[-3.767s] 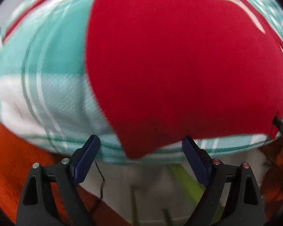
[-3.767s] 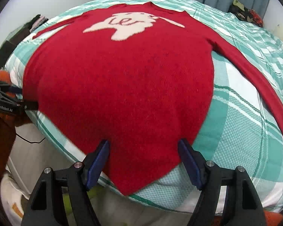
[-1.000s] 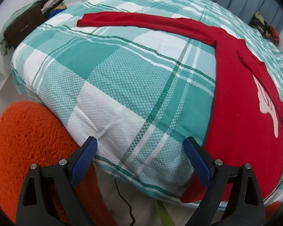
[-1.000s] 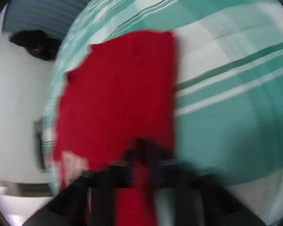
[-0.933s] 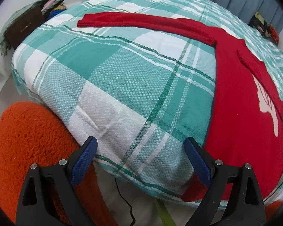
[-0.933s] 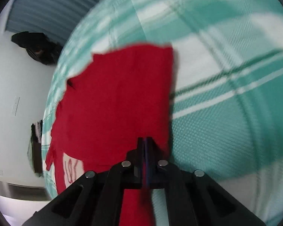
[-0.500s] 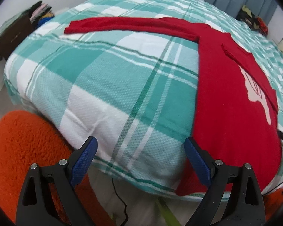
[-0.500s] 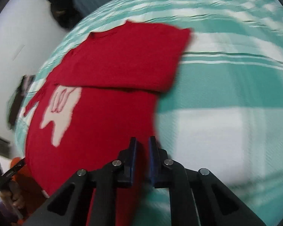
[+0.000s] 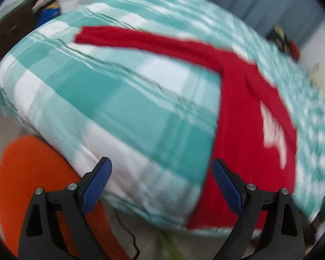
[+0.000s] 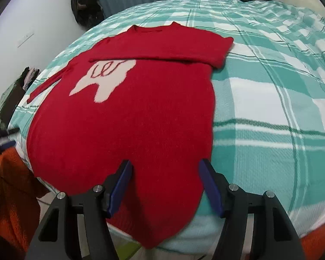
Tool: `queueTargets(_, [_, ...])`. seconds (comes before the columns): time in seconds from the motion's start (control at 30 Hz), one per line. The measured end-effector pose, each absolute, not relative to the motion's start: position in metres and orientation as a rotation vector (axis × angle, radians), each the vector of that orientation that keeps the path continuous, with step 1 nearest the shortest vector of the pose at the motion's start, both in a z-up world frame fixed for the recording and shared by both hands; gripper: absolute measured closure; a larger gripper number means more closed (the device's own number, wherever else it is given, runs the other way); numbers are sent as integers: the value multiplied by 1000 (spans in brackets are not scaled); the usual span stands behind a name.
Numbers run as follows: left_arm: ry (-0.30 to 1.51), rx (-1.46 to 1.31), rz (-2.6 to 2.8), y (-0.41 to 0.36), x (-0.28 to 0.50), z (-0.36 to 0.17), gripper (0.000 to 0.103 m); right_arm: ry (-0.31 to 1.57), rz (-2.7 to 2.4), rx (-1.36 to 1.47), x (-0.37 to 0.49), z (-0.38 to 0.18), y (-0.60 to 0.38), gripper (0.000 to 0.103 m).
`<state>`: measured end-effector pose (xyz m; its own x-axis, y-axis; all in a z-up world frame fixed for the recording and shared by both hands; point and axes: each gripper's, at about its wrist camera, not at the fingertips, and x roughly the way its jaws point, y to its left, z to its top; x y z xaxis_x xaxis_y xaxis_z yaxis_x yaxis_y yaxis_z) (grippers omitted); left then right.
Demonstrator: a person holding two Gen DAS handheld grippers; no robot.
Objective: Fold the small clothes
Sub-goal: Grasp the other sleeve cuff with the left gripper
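Since 1 second ago, the right gripper (image 10: 165, 186) let go of the right sleeve, now folded across the sweater's (image 10: 127, 119) chest on the bed (image 10: 270, 108). Both grippers' jaws are apart and empty. Soft, limp knit: the left gripper (image 9: 161, 183) should pinch the outstretched sleeve (image 9: 140, 41) at its cuff.

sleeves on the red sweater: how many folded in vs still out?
2 sleeves. One sleeve is folded across the chest of the red sweater, above the white motif. The other sleeve lies stretched out flat on the plaid bedspread.
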<state>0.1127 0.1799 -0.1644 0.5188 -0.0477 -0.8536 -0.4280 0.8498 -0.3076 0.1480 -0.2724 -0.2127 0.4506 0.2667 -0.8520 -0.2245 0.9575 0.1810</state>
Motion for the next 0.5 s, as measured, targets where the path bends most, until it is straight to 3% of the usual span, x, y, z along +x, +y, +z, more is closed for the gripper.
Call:
queueTargets(0.1, [962, -644, 279, 240, 135, -153, 8, 1060, 303, 56, 150, -213, -272, 38])
queueTargets(0.2, [908, -937, 238, 323, 168, -167, 8, 1058, 299, 51, 148, -212, -269, 36])
queueTargets(0.27, [895, -1021, 302, 359, 180, -186, 11, 1052, 295, 55, 142, -207, -267, 33])
queueTargets(0.3, [901, -1056, 336, 376, 188, -201, 18, 1049, 294, 53, 139, -208, -267, 32])
queueTargets(0.33, [910, -1082, 343, 385, 193, -211, 25, 1048, 291, 46, 134, -205, -268, 32])
queueTargets(0.5, [913, -1065, 349, 399, 224, -227, 26, 1046, 291, 31, 137, -209, -264, 30])
